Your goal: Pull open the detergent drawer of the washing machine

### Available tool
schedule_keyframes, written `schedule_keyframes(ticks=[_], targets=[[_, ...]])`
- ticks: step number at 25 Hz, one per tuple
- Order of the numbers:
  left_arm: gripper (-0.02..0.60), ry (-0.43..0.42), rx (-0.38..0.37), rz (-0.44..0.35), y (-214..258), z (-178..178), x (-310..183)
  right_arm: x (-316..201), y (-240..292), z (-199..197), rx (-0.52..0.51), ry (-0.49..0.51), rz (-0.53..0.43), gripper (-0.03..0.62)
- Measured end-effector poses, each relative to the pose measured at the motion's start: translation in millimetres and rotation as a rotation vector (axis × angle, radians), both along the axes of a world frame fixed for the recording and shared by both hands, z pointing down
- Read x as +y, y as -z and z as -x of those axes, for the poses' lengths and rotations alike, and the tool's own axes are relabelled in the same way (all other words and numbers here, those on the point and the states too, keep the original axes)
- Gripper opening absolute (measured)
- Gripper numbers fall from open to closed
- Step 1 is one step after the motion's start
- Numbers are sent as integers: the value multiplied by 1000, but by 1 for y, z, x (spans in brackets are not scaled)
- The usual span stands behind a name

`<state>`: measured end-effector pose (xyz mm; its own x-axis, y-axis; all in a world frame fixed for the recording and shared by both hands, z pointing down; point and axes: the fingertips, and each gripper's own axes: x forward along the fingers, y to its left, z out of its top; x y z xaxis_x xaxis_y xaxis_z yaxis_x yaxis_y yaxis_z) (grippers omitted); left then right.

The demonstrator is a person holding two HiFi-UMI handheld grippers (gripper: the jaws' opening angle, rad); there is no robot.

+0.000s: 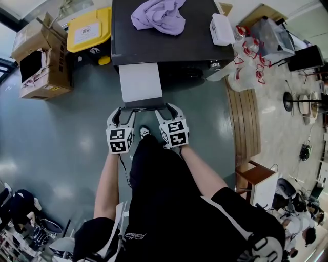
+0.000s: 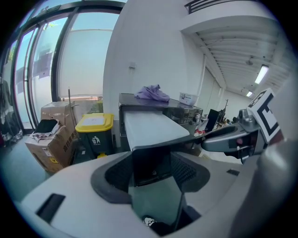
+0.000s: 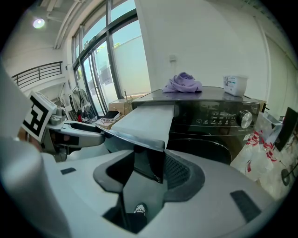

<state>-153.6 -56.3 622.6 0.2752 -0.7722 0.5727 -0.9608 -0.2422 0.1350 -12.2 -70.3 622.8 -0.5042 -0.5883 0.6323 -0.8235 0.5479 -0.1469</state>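
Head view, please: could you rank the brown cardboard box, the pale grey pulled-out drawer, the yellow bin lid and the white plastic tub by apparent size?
Brown cardboard box
Pale grey pulled-out drawer and yellow bin lid, about alike
White plastic tub, smallest

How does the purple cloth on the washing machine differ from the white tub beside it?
The cloth is purple, soft and crumpled; the tub is white, rigid and boxy. The cloth spreads wider than the tub. Both sit on the washing machine's dark top.
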Motion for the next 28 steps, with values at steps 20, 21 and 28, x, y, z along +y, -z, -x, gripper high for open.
schedule_keyframes(ticks=[20, 21, 28], targets=[[249, 17, 1, -2, -1, -5, 19, 18, 0, -5, -3, 6, -1, 187], [249, 18, 1, -1, -1, -6, 21, 20, -1, -6, -3, 6, -1, 187], [247, 19, -1, 2, -3, -9, 31, 30, -3, -8, -2, -1, 5, 187]])
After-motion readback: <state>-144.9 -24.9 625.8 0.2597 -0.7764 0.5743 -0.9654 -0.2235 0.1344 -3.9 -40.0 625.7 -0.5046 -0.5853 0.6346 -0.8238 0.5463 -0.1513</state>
